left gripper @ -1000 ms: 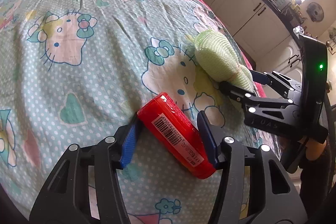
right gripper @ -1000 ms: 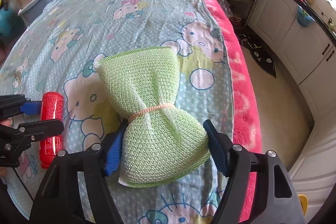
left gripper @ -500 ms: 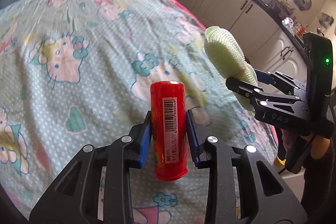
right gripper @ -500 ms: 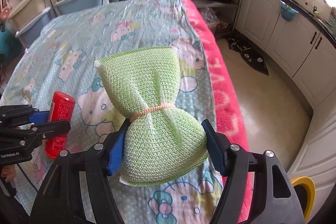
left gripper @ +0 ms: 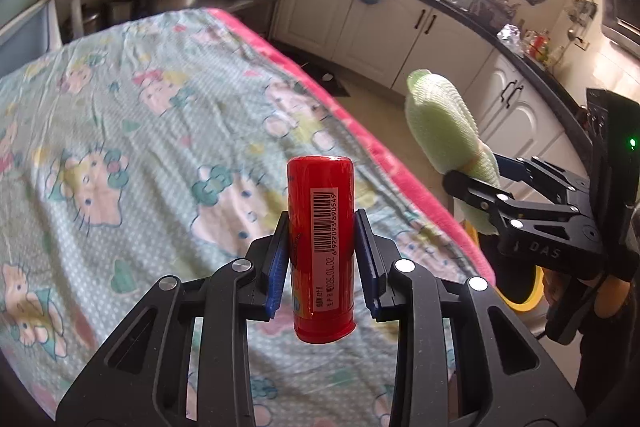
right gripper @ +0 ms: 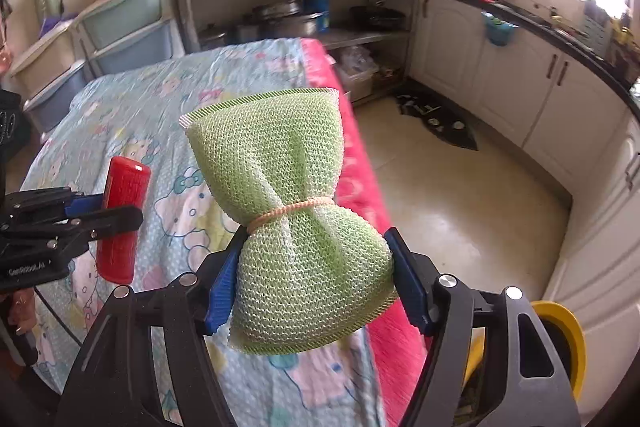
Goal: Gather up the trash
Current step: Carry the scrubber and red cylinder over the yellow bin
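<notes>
A red tube (left gripper: 321, 247) with a barcode label stands upright between my left gripper's (left gripper: 320, 259) blue pads, which are shut on it, above the cartoon-cat bedsheet (left gripper: 132, 155). A green mesh scouring pad (right gripper: 292, 227) tied at the middle with a rubber band is held in my right gripper (right gripper: 312, 279), shut on its lower half. In the right wrist view the left gripper (right gripper: 86, 211) with the red tube (right gripper: 120, 223) shows at the left. From the left wrist camera, the right gripper (left gripper: 480, 173) and the green pad (left gripper: 444, 127) hang off the bed's right edge.
A yellow-rimmed bin (right gripper: 560, 339) stands on the floor by the bed's pink edge (right gripper: 360, 187). White kitchen cabinets (right gripper: 520, 87) line the right wall, with a dark mat (right gripper: 436, 119) on the tiled floor. Plastic drawers (right gripper: 120, 27) and pots (right gripper: 288, 15) sit behind the bed.
The left gripper closed on the red tube, turned it upright and lifted it off the sheet. The right gripper rose with the green pad and moved toward the bed's edge.
</notes>
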A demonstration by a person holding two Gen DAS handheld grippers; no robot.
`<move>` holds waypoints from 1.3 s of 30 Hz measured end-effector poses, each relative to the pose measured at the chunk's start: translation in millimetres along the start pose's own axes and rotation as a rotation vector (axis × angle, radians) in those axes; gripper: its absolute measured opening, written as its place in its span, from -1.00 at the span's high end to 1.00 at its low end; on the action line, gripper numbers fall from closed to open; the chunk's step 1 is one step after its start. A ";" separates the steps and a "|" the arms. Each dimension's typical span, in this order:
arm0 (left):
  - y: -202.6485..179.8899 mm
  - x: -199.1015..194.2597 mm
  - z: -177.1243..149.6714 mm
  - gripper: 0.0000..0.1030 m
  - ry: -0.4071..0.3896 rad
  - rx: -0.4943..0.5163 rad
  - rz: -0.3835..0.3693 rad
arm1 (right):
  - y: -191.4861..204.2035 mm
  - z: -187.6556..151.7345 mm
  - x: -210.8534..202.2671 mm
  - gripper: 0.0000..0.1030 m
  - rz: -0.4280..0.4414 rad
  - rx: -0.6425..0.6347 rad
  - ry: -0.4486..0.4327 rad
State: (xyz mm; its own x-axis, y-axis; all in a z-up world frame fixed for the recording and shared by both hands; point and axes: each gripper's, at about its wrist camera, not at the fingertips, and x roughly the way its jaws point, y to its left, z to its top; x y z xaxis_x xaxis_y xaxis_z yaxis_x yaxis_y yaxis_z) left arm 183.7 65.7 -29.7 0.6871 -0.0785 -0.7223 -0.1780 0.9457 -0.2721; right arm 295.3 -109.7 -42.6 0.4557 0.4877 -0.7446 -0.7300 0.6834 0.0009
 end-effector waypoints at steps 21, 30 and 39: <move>-103.4 -7.5 17.3 0.53 -0.073 0.175 -0.151 | -76.3 -62.1 -134.8 -0.29 -0.265 0.211 -0.173; -144.5 -7.2 20.0 0.53 -0.087 0.238 -0.218 | -105.9 -88.6 -170.2 -0.29 -0.353 0.296 -0.208; -186.8 1.1 15.2 0.53 -0.084 0.308 -0.273 | -120.3 -115.7 -186.8 -0.31 -0.425 0.372 -0.213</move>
State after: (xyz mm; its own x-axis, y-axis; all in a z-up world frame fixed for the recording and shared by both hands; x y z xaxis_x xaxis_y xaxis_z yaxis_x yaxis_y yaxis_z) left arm 228.5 -106.3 30.0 0.7371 -0.3258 -0.5921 0.2293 0.9447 -0.2345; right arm 239.1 -345.9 19.2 0.7884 0.2018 -0.5812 -0.2516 0.9678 -0.0053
